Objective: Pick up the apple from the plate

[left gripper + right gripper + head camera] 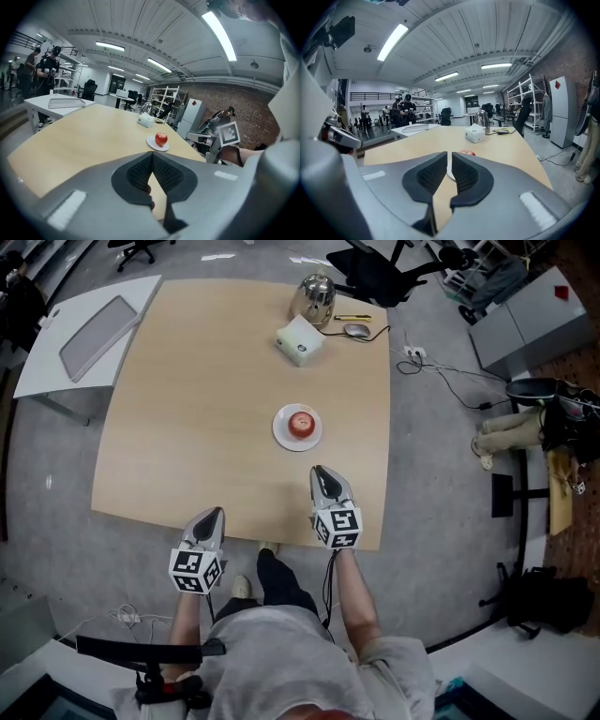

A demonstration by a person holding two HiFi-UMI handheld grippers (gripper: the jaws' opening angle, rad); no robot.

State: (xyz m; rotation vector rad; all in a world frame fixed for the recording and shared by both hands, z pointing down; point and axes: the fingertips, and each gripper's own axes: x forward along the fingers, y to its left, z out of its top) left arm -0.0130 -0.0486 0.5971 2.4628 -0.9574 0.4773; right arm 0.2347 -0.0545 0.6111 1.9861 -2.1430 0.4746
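Note:
A red apple sits on a small white plate right of the middle of the light wooden table. My right gripper hovers over the table's near edge, just short of the plate, its jaws parted by a narrow slit with nothing between them. In the right gripper view only the apple's top peeks over the right jaw. My left gripper hangs at the near edge, further left, shut and empty. The left gripper view has the apple ahead on its plate.
At the table's far end stand a steel kettle, a white tissue box, a mouse and a pen. A white side table with a grey tray stands left. Cables and bags lie on the floor at right. People stand far off.

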